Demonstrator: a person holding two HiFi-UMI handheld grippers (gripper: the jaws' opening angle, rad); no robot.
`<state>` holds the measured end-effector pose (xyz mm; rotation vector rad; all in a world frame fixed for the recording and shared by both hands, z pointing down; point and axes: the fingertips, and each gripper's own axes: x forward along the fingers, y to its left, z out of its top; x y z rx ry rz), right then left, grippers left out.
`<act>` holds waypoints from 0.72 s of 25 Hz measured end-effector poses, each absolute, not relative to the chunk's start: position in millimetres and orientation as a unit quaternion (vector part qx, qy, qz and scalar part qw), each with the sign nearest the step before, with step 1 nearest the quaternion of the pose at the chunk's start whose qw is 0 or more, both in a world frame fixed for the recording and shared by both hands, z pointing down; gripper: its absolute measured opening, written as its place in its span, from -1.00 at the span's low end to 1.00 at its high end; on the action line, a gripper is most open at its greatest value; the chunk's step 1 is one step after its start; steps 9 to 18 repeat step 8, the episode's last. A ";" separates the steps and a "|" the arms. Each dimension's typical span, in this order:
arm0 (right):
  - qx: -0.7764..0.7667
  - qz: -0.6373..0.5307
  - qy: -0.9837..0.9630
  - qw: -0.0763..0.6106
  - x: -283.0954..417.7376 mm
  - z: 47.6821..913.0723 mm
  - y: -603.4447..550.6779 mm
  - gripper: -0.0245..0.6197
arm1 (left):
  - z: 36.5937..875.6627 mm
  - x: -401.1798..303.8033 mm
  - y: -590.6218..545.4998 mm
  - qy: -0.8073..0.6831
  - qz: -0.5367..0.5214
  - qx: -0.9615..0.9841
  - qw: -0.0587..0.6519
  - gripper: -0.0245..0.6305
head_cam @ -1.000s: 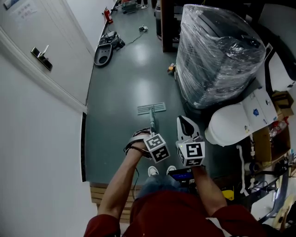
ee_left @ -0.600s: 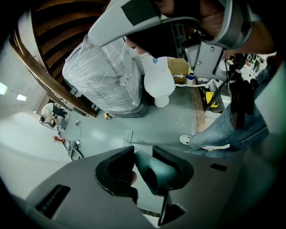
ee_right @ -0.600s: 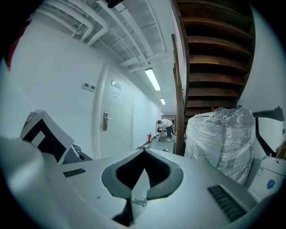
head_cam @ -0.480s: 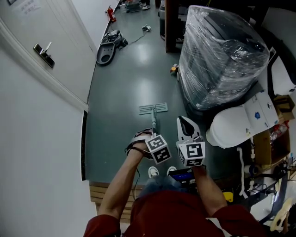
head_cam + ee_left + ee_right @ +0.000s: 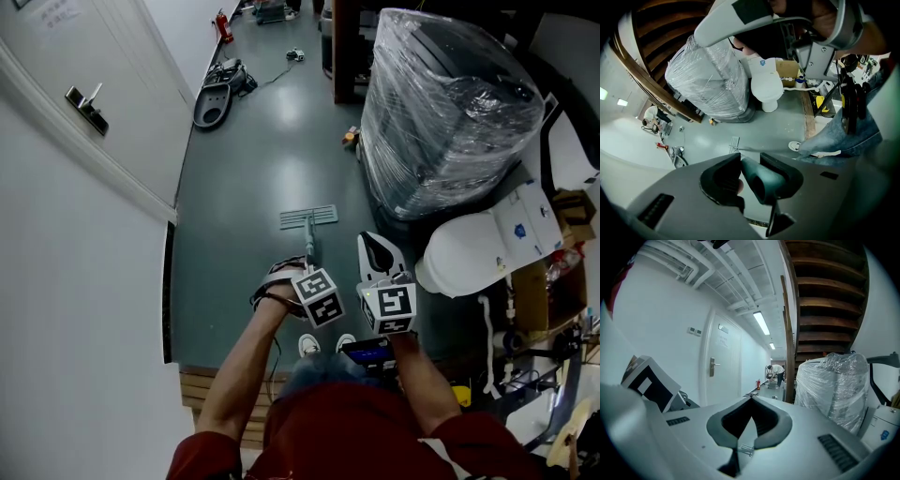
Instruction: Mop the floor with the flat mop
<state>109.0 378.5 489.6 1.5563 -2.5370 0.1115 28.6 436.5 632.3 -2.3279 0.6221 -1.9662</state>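
Forward, flat mop [image 5: 308, 217] on open floor [image 5: 246, 178]; wall [image 5: 84, 253] left, wrapped stack [image 5: 441, 103] right.

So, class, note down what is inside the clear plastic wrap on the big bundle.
Inside the plastic wrap a dark bulky object with a slanted top shows. Wrinkles and glare cover its details, so it cannot be identified.

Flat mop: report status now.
Left gripper shut on mop handle. Right gripper shut, empty. Mop head flat on floor ahead. Wrapped load close on its right.
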 end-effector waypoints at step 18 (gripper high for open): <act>0.519 0.034 -0.850 0.087 116.3 488.7 380.9 -0.87 | 632.9 32.5 440.5 0.201 -0.632 -0.748 0.015 -0.50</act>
